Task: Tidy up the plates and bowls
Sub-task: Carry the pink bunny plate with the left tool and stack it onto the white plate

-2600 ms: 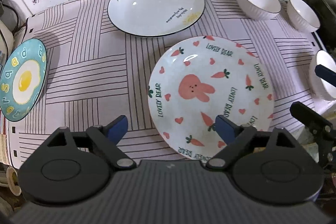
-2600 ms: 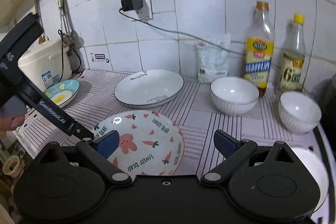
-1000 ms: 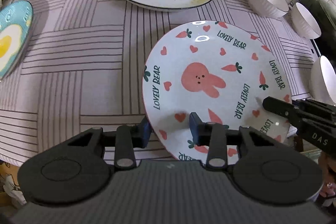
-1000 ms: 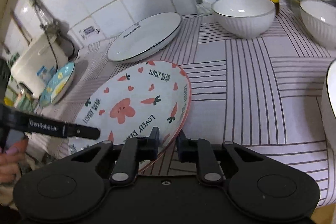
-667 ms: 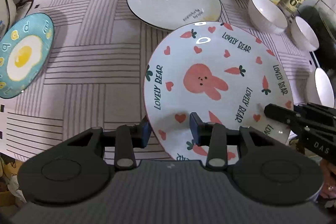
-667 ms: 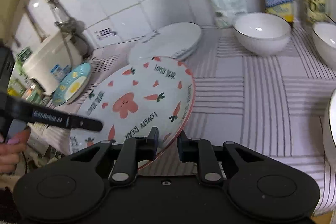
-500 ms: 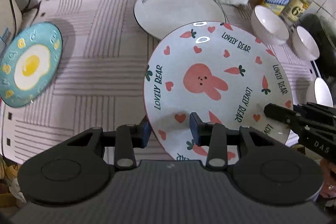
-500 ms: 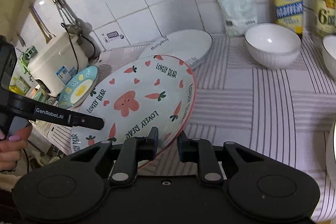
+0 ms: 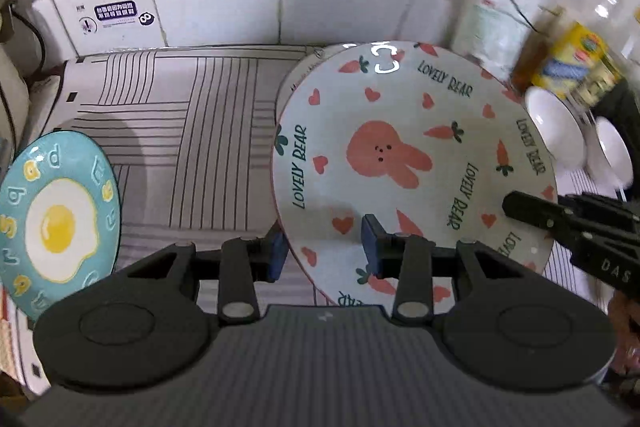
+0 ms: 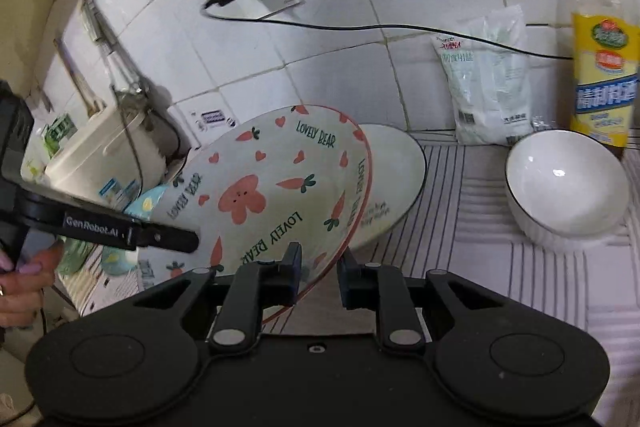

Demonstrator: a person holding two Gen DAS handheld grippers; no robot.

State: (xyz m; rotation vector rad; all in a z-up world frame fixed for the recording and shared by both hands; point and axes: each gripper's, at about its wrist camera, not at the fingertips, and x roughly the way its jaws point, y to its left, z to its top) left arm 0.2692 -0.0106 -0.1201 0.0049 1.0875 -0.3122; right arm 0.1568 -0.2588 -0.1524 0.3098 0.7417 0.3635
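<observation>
**Bunny plate held by both sets of fingers, clear of the surface**

Left gripper (image 9: pixel 323 250): fingers closed on the near rim of the bunny plate (image 9: pixel 404 155), one blue pad under the rim on the outside, the other pressed on the printed face. Narrow gap between them, filled by the plate edge.

Right gripper (image 10: pixel 318 273): fingers nearly together, pinching the same plate (image 10: pixel 276 191) at its pink rim, one pad on the face, one behind. In the left wrist view this gripper's black fingers (image 9: pixel 532 213) reach onto the plate's edge, to the right of the left fingers.

Plate is tilted, its far edge raised, face toward both cameras; it hangs above the striped surface (image 9: pixel 192 131) and not on it.

Just beyond the plate's far edge: a white plate with a dark rim (image 10: pixel 396 171), lying flat, partly covered from view by the bunny plate.

Left of the left fingers: a teal plate with a fried-egg design (image 9: pixel 56 223), flat on the surface, well apart from the held plate.

Right of the right fingers: a white ribbed bowl (image 10: pixel 564 183), upright. A second white bowl (image 9: pixel 612 155) sits just beside it in the left wrist view.

Farther back against the tiled wall: a white pouch (image 10: pixel 488 79) and a yellow-labelled bottle (image 10: pixel 600 39).

A hand (image 10: pixel 24 279) grips the left gripper's handle.
</observation>
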